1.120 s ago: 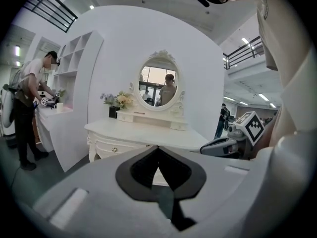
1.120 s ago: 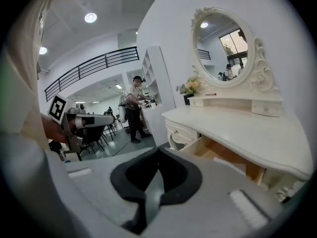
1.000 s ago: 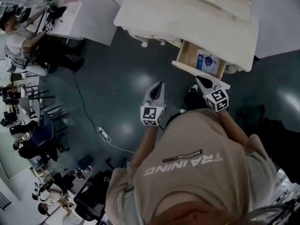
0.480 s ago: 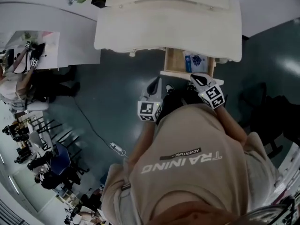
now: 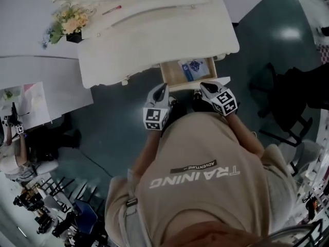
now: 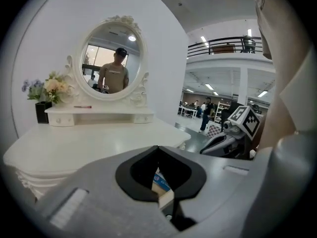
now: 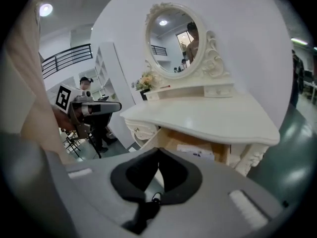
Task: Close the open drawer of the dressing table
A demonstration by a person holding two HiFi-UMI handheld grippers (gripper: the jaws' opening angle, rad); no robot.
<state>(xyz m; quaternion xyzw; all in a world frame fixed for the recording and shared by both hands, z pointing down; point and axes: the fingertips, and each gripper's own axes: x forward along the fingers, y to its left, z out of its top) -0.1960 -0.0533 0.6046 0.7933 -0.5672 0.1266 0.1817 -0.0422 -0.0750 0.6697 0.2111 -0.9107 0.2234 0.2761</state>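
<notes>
Set before the open drawer (image 5: 177,76), upper centre — left gripper (image 5: 162,88), right gripper (image 5: 204,86); jaws pressed together, empty; likely for shoving it into the dressing table (image 5: 154,40).

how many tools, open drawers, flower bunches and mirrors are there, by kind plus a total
tools: 2 (left tool, right tool)
open drawer: 1
flower bunch: 1
mirror: 1
total: 5
</notes>
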